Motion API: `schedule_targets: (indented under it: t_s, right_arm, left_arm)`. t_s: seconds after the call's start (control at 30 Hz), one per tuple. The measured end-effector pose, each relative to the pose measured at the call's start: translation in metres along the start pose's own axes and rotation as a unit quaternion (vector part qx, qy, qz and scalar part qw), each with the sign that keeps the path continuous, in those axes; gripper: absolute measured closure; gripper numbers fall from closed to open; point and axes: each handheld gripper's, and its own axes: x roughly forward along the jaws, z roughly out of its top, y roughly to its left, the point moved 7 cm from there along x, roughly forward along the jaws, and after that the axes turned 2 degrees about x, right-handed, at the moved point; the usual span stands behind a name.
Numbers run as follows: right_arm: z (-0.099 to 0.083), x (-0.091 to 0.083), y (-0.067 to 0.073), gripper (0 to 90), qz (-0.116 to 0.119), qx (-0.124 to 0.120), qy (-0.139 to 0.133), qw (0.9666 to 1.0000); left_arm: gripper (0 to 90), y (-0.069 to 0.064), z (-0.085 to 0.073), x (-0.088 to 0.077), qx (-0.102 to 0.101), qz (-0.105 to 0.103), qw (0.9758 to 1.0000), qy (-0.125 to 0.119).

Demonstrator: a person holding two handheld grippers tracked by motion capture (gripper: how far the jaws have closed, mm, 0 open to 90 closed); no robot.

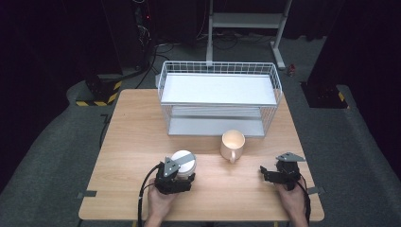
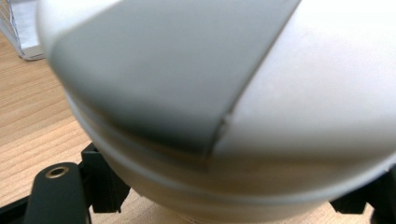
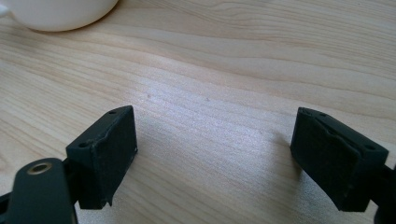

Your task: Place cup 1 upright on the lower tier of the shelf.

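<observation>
At a pale wooden bench [image 1: 142, 142], the left tongs [image 1: 182, 176] clamp a round white lidded container with a grey strip across its top [image 1: 183, 163], near the front edge. The right tongs [image 1: 265, 174] rest wide apart, gripping nothing, beside a cream ceramic mug [image 1: 232, 144]. The container looks grasped; lifting it toward the white wire two-tier rack [image 1: 220, 97] likely follows.

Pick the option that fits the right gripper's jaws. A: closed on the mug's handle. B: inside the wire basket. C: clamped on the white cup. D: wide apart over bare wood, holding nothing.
D: in the right gripper view the right gripper has its jaws spread over the bare table, with the mug farther off.
</observation>
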Motion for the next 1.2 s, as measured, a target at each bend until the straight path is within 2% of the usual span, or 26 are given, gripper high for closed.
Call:
schedule_targets:
  t_s: [0.27, 0.47, 0.7, 0.8, 0.97, 1.2]
  right_arm:
    - [0.000, 0.000, 0.000, 14.6, 0.000, 0.000, 0.000, 1.0000]
    - [0.000, 0.000, 0.000, 14.7, 0.000, 0.000, 0.000, 1.0000]
    - [0.000, 0.000, 0.000, 14.7, 0.000, -0.001, 0.001, 1.0000]
    - [0.000, 0.000, 0.000, 14.7, 0.000, -0.001, 0.001, 1.0000]
    - [0.000, 0.000, 0.000, 14.7, 0.000, -0.001, 0.001, 1.0000]
    - [0.000, 0.000, 0.000, 14.7, 0.000, -0.001, 0.001, 1.0000]
  left_arm:
    - [19.2, -0.001, 0.009, 0.001, 0.008, -0.001, 1.0000, 0.001]
    - [19.3, -0.003, 0.013, 0.003, 0.000, -0.009, 1.0000, 0.000]
    - [19.2, -0.003, 0.020, 0.004, 0.009, -0.010, 0.9999, 0.000]
    - [19.3, -0.003, 0.024, 0.006, 0.001, -0.018, 0.9998, -0.003]
    - [19.2, -0.004, 0.027, 0.008, 0.001, -0.016, 0.9999, 0.000]
    - [19.3, -0.004, 0.037, 0.012, 0.012, -0.014, 0.9998, -0.001]
